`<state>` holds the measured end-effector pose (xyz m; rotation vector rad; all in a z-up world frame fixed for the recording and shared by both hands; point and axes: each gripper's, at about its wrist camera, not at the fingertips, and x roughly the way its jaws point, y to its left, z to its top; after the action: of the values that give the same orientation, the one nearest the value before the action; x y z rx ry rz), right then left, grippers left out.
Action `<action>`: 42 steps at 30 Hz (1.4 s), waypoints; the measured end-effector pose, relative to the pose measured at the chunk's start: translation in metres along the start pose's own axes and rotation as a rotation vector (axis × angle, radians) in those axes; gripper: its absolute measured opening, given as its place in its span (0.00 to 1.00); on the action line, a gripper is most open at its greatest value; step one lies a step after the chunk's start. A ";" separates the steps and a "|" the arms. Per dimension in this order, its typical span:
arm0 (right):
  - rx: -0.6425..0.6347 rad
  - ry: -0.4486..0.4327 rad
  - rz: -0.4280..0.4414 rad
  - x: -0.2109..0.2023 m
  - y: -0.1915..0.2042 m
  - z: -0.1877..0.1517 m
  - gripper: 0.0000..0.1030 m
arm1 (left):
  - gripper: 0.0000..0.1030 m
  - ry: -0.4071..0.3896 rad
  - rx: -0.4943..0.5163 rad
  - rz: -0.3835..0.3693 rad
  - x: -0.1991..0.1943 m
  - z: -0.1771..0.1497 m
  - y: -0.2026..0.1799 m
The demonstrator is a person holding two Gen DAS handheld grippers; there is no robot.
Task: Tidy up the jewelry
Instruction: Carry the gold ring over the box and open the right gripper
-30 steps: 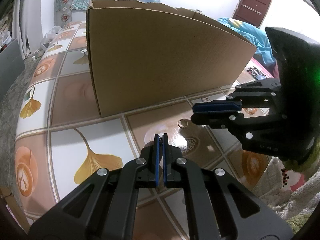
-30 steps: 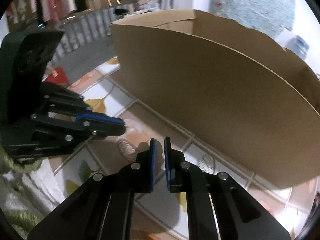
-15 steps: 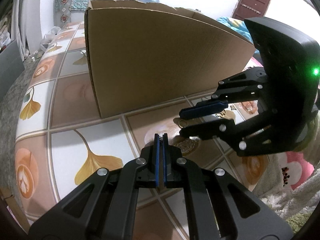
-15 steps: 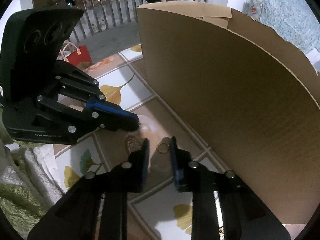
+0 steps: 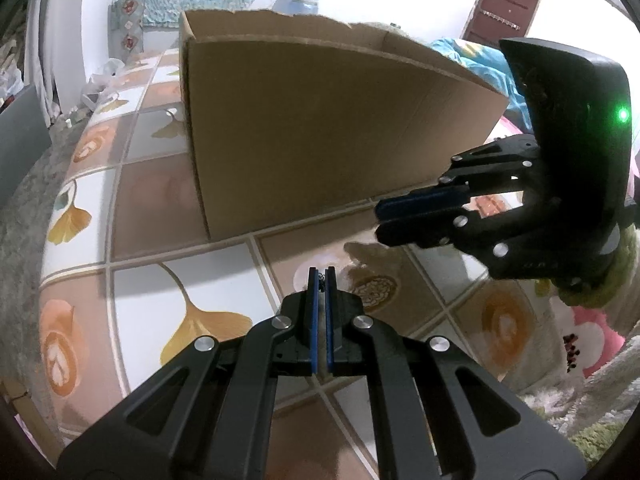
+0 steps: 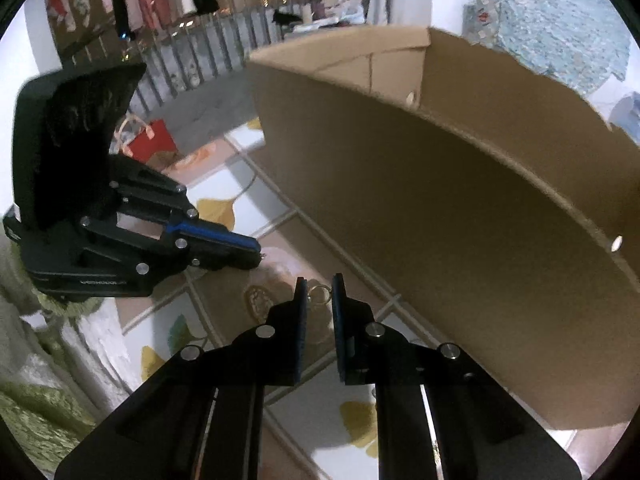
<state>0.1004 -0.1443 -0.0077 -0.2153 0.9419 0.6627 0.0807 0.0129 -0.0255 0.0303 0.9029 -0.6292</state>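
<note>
A small gold ring sits between the fingertips of my right gripper, which is closed on it and has lifted it off the tiled floor. From the left wrist view the right gripper hangs in the air near the cardboard box. My left gripper is shut on a thin dark chain pinched between its blue pads. In the right wrist view the left gripper is to the left, a little above the floor.
The large open cardboard box stands right behind both grippers. The floor has brown and white tiles with ginkgo leaf prints. A green and pink rug lies to the right, a red bag further off.
My right gripper opened around the ring on the floor, closed on it and rose, moving right in the left wrist view. The left gripper stayed shut on the chain.
</note>
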 end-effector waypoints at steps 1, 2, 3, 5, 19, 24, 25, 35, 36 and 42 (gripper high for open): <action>0.007 -0.017 -0.005 -0.006 0.000 0.000 0.12 | 0.02 -0.009 0.000 0.000 -0.004 0.001 0.000; 0.013 -0.034 -0.010 -0.013 0.000 0.001 0.12 | 0.02 -0.018 0.000 -0.002 -0.009 0.002 -0.001; 0.017 -0.053 -0.014 -0.021 0.001 0.001 0.12 | 0.02 -0.028 -0.001 -0.002 -0.014 0.004 -0.001; 0.025 -0.094 -0.019 -0.036 0.002 0.002 0.12 | 0.02 -0.052 0.004 0.002 -0.026 0.008 -0.003; 0.131 -0.290 0.027 -0.125 -0.033 0.048 0.12 | 0.02 -0.220 0.095 -0.084 -0.109 0.078 -0.033; 0.227 -0.165 0.049 -0.106 -0.075 0.073 0.12 | 0.02 -0.112 0.025 -0.156 -0.066 0.128 -0.018; 0.247 -0.139 0.047 -0.100 -0.083 0.076 0.12 | 0.02 -0.089 0.011 -0.165 -0.053 0.136 -0.014; 0.349 0.108 -0.044 -0.037 -0.139 0.076 0.12 | 0.02 0.158 -0.075 -0.237 0.058 0.176 -0.009; 0.361 0.116 -0.055 -0.034 -0.142 0.075 0.12 | 0.02 0.172 -0.084 -0.245 0.064 0.178 -0.009; 0.400 0.137 -0.084 -0.028 -0.158 0.072 0.12 | 0.02 0.215 -0.130 -0.240 0.084 0.187 -0.008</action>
<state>0.2344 -0.2480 0.0398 0.0556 1.1694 0.3744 0.2495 -0.0876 0.0321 -0.1314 1.1647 -0.7994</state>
